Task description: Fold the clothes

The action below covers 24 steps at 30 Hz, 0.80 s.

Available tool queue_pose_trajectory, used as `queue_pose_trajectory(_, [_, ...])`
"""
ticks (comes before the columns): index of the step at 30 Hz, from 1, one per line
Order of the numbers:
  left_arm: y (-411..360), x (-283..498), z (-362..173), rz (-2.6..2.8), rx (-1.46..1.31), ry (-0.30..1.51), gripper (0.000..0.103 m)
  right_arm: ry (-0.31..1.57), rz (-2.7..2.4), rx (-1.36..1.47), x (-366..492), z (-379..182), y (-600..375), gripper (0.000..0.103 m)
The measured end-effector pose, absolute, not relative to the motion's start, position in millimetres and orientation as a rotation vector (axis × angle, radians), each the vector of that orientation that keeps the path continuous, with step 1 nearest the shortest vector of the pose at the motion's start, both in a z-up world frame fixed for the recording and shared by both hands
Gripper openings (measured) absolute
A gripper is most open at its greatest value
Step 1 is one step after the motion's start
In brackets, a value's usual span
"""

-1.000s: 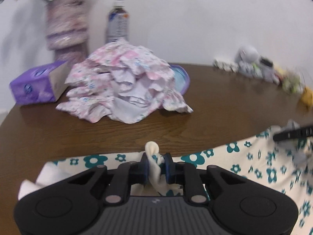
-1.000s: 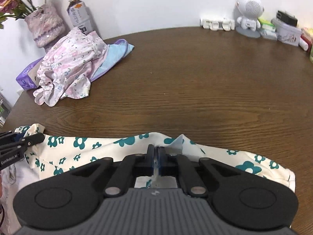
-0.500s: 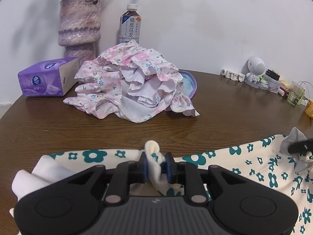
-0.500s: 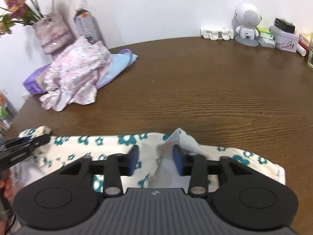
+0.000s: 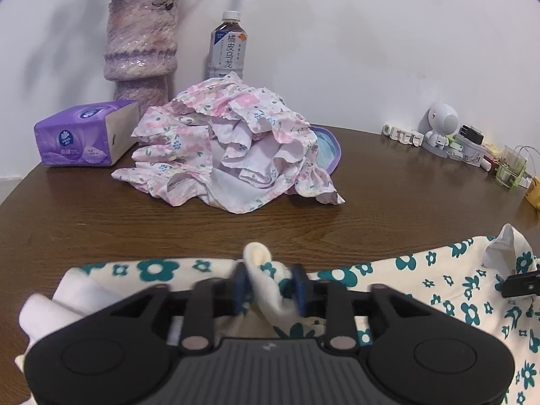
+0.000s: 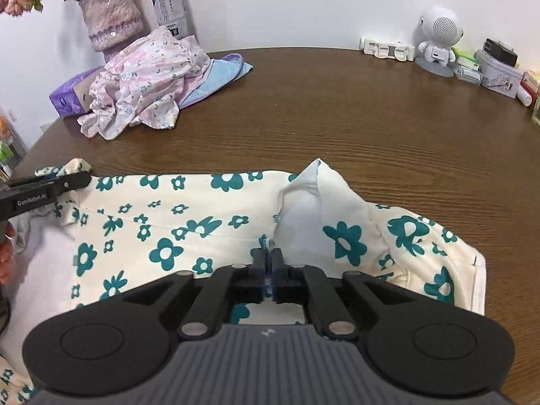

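A cream garment with teal flowers [image 5: 438, 287] lies flat along the near edge of the brown table [image 5: 388, 202]. My left gripper [image 5: 270, 285] is at its left end. Its jaws are opening, and a raised fold of the cloth stands loosely between the pads. In the right wrist view the garment [image 6: 189, 216] spreads wide, with a peaked fold [image 6: 314, 195] just ahead of my right gripper [image 6: 269, 270]. Its jaws are closing, and they pinch a thin bit of the fabric. The left gripper's finger [image 6: 50, 185] shows at that view's left edge.
A crumpled pink floral garment [image 5: 229, 145] lies on a blue cloth [image 5: 325, 148] at the back left. A purple tissue pack [image 5: 77, 135], a vase [image 5: 141, 44] and a bottle [image 5: 229, 47] stand behind it. A white robot figure [image 6: 438, 40] and small boxes line the back right.
The left jaws have spread apart around the fold they pinched. The right gripper let go of its fold, drew back a little, and closed again on fabric nearer to me.
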State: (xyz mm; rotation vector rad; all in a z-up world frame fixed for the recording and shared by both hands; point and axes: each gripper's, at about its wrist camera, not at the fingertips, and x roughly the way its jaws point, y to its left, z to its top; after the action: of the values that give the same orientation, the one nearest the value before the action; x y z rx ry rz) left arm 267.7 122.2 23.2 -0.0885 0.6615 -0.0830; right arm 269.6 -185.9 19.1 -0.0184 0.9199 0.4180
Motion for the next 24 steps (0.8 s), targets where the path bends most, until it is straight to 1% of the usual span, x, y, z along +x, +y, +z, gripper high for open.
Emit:
queue_pose_trajectory(1, [123.4,262.3,28.8,-0.085,-0.093,0.646,0.041,0.917,0.422,0.015,269.0,21.0,-191.1,0.02])
queue_pose_trajectory(2, [124.4,256.5,35.2,-0.092,-0.098,0.632,0.048,0.908,0.423,0.053,266.7,24.8,-198.6,0.04])
queue_pose_trajectory(3, [124.4,250.1,41.5,-0.1,-0.099,0.624,0.051,0.893,0.427,0.074,262.7,29.5,-205.5,0.044])
queue_pose_trajectory(4, [123.3,243.1,47.6,-0.11,-0.094,0.623,0.054,0.878,0.426,0.07,257.6,34.6,-210.8,0.044])
queue_pose_trajectory(7, [113.7,217.1,60.8,-0.166,-0.051,0.64,0.055,0.863,0.424,0.013,239.3,43.0,-222.4,0.044])
queue_pose_trajectory(10, [96.2,181.9,65.2,-0.259,0.015,0.676,0.058,0.882,0.424,-0.059,220.5,38.4,-228.5,0.042])
queue_pose_trajectory(13, [79.6,143.5,62.5,-0.337,0.051,0.701,0.058,0.891,0.418,-0.088,202.8,32.7,-235.8,0.041])
queue_pose_trajectory(15, [71.6,118.8,59.0,-0.361,0.047,0.695,0.058,0.889,0.426,-0.101,192.3,30.3,-239.4,0.037])
queue_pose_trajectory(17, [66.1,99.1,55.3,-0.383,0.034,0.697,0.057,0.891,0.425,-0.132,184.4,26.7,-240.5,0.036])
queue_pose_trajectory(24, [67.0,68.8,43.7,-0.351,-0.001,0.714,0.057,0.921,0.404,-0.193,173.7,18.7,-247.2,0.036])
